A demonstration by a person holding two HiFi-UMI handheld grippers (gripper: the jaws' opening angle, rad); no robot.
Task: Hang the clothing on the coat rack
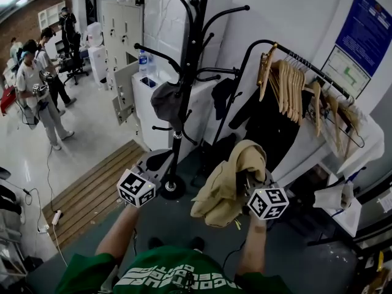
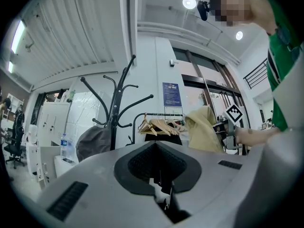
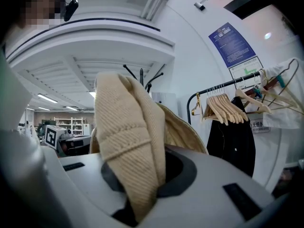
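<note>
A black coat rack (image 1: 190,72) stands in front of me on a round base, with a grey cap (image 1: 166,103) on one of its lower hooks. My right gripper (image 1: 246,180) is shut on a beige knitted garment (image 1: 229,182), which bunches and hangs down to the right of the rack's pole. In the right gripper view the beige garment (image 3: 130,137) rises out of the jaws of the right gripper (image 3: 142,184) and hides part of the rack. My left gripper (image 1: 152,164) is low at the left, near the rack's base. Nothing is between the jaws of the left gripper (image 2: 159,179).
A black garment rail (image 1: 294,60) with several wooden hangers (image 1: 288,84) and dark clothing (image 1: 266,124) stands at the right. White lockers (image 1: 125,35) and a cabinet with a water bottle (image 1: 143,63) are behind the rack. People (image 1: 37,90) stand far left, beside a wooden platform (image 1: 92,188).
</note>
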